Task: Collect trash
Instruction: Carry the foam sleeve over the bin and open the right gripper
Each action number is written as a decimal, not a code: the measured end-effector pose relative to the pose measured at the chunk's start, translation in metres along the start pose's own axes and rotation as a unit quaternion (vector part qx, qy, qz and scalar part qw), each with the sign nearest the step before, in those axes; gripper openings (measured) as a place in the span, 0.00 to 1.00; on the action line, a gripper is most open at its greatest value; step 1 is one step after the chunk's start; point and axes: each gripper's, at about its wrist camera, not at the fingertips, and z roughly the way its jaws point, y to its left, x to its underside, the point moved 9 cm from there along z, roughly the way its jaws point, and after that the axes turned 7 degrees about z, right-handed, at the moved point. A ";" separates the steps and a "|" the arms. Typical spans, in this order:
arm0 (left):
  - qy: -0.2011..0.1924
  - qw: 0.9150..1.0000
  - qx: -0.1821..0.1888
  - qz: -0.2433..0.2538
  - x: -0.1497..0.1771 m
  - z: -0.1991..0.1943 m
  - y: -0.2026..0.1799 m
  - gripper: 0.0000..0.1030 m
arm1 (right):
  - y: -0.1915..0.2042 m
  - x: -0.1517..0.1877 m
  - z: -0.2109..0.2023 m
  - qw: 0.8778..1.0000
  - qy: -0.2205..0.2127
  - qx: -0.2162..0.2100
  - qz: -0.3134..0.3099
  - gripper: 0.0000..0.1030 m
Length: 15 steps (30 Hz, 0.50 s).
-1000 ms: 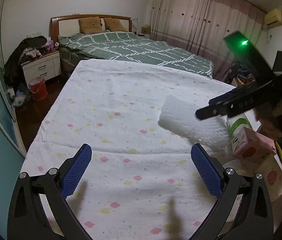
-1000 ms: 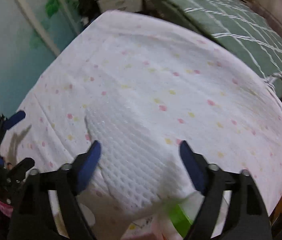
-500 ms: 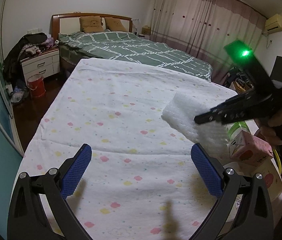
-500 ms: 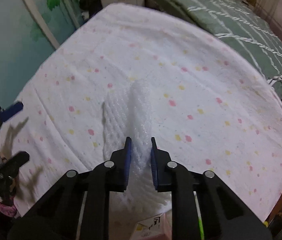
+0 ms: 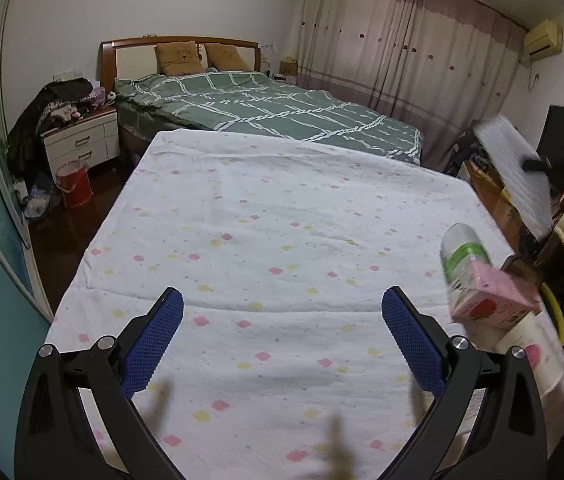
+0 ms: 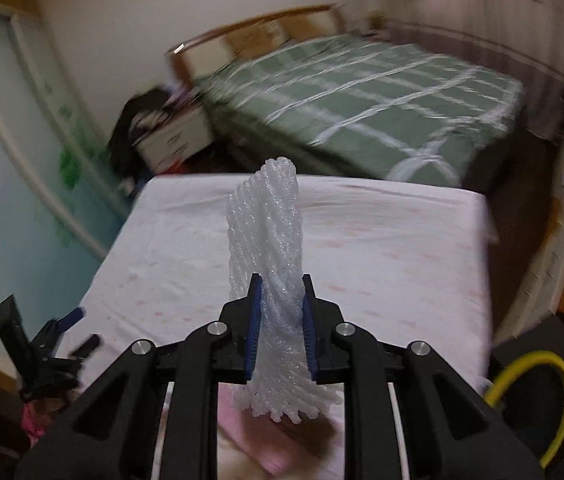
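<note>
My right gripper [image 6: 280,328] pinches a white foam-net fruit sleeve [image 6: 268,236], pads pressed into its lower half, the piece clear of the white dotted bedsheet [image 5: 282,220]. My left gripper [image 5: 282,344] hangs wide apart and empty over the near sheet. At the near right edge lie a clear bottle with a green label [image 5: 463,256] and a pink carton [image 5: 493,300], touching. The right view is smeared; no bin is visible, perhaps out of frame. The foam is springy, so I judge a firm pinch and a smooth carry best, releasing only above the bin.
</note>
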 end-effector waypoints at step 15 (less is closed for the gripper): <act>-0.012 0.998 0.041 0.044 -0.016 -0.035 -0.071 0.95 | -0.285 0.112 -0.056 0.950 -0.043 0.202 0.234 0.24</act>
